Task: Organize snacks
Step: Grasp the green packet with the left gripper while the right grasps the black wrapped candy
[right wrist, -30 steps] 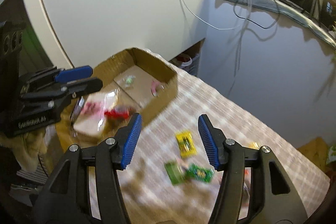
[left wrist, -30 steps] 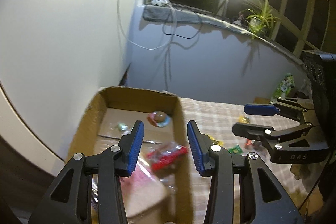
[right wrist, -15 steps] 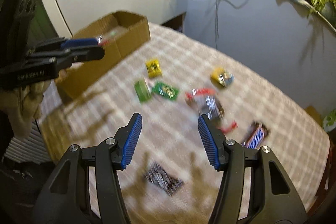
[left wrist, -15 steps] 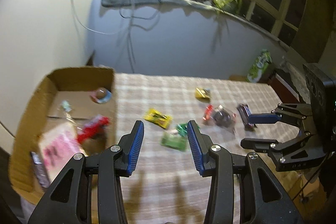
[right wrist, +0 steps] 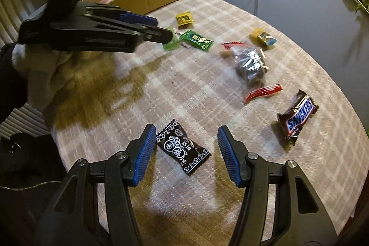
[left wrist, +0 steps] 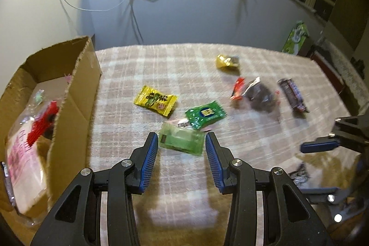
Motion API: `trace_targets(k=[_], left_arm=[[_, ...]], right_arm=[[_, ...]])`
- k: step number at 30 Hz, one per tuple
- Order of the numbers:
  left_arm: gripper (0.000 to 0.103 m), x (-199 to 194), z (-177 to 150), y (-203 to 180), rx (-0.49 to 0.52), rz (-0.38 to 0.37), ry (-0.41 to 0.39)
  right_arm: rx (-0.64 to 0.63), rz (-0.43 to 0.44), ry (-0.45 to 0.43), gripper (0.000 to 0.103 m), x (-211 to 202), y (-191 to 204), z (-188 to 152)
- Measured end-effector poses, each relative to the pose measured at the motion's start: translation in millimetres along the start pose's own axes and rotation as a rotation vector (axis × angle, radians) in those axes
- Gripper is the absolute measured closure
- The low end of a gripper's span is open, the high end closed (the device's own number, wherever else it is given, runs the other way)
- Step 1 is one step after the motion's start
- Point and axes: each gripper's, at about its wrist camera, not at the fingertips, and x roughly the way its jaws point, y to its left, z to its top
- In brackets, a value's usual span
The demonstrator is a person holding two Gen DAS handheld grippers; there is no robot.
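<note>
On table (right wrist: pixel 129 75), checked cloth: left gripper (left wrist: pixel 181 146) is hovering w/ jaws apart, empty, framing pale green packet (left wrist: pixel 182 141). Right gripper (right wrist: pixel 186 144) is hanging open, empty, over black candy wrapper (right wrist: pixel 183 150). Cardboard box (left wrist: pixel 76 93) is sitting at table's left edge w/ snacks inside. Snickers bar (right wrist: pixel 297 117) is lying well right.

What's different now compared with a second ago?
Both hand-held grippers swung away from the brown cardboard box and dipped toward the table. The left hand-held gripper now frames a pale green packet, the right a black candy wrapper. Nothing was grabbed; jaws stayed open, snacks unmoved.
</note>
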Motion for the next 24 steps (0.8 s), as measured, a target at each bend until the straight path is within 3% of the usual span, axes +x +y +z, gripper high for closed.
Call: trace_targets(k=[13, 17, 21, 24], left_arm=[[0.058, 15.6, -1.0, -7.6, 0.065, 0.031, 0.004], [0.060, 16.0, -0.9, -8.1, 0.077, 0.027, 0.004], [0.071, 15.3, -1.8, -11.7, 0.095, 0.033, -0.003], [0.074, 14.9, -2.6, -13.2, 0.102, 0.032, -0.006]], right_arm=[[-0.039, 0.002, 0.014, 0.046, 10.1, 3.8, -4.8], [-0.043, 0.002, 0.018, 0.057, 9.6, 3.5, -4.5], [-0.040, -0.010, 0.022, 0.073, 6.4, 3.4, -5.8], [-0.034, -0.014, 0.020, 0.076, 4.6, 1.8, -7.4]])
